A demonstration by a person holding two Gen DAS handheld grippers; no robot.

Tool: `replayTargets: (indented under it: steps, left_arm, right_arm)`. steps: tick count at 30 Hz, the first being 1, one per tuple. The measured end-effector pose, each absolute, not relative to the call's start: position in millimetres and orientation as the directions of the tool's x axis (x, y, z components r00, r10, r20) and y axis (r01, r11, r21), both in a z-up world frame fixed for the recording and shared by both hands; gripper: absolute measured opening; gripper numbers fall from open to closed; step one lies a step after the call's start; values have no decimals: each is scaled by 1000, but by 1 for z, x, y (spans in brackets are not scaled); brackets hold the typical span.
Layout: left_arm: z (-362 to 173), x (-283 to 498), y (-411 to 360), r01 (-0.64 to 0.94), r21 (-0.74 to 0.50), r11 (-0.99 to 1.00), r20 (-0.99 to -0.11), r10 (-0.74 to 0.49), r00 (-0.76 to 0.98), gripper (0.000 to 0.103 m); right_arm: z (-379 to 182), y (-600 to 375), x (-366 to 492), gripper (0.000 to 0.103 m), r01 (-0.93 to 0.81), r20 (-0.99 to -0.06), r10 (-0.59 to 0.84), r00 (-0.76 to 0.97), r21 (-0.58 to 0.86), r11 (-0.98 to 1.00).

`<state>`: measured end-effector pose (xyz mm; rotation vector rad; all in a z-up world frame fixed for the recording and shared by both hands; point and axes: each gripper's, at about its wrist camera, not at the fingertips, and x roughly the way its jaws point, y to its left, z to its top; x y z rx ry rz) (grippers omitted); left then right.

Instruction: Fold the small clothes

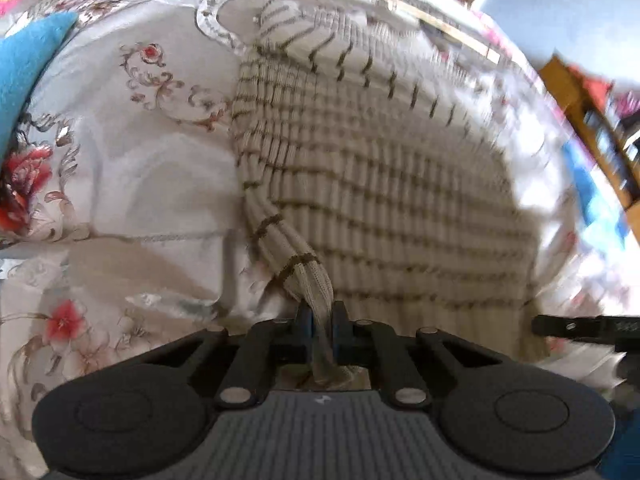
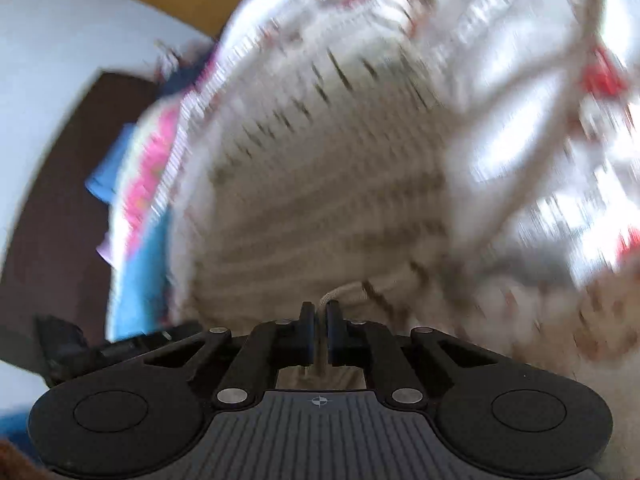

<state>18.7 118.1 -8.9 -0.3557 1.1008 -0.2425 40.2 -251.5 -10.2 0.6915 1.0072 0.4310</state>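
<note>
Left wrist view: one striped knit garment [image 1: 380, 168] lies on the floral bedspread [image 1: 132, 184], its near corner pinched in the closed, downward-tilted left gripper [image 1: 322, 320]; right wrist view, blurred: the right gripper [image 2: 319, 322], closed, pinches another edge of the garment [image 2: 304, 200].

Striped knit garment [image 1: 380, 168] between pinching fingers [image 1: 341, 320]
</note>
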Motion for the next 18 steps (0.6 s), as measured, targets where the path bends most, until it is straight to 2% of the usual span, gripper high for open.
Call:
replayTargets:
  steps: [8, 10, 12, 16, 18]
  left_arm:
    - [26, 64, 123, 38, -529, 848, -670, -445, 594, 19]
    - [35, 82, 123, 56, -547, 835, -625, -452, 636, 19]
    - [41, 103, 123, 70, -560, 825, -582, -452, 676, 19]
    - [42, 147, 141, 32, -617, 786, -509, -429, 746, 19]
    - [39, 171, 152, -1, -621, 784, -494, -390, 777, 19]
  right_arm:
    - [42, -229, 109, 5, -151, -452, 619, 643, 717, 680]
    - [46, -230, 134, 1, -148, -417, 607, 677, 730, 667]
    - [49, -239, 156, 0, -121, -387, 577, 720, 748, 652]
    - [48, -251, 199, 0, -66, -379, 489, 786, 735, 675]
    - [40, -256, 213, 10, -68, -414, 515, 751, 727, 684]
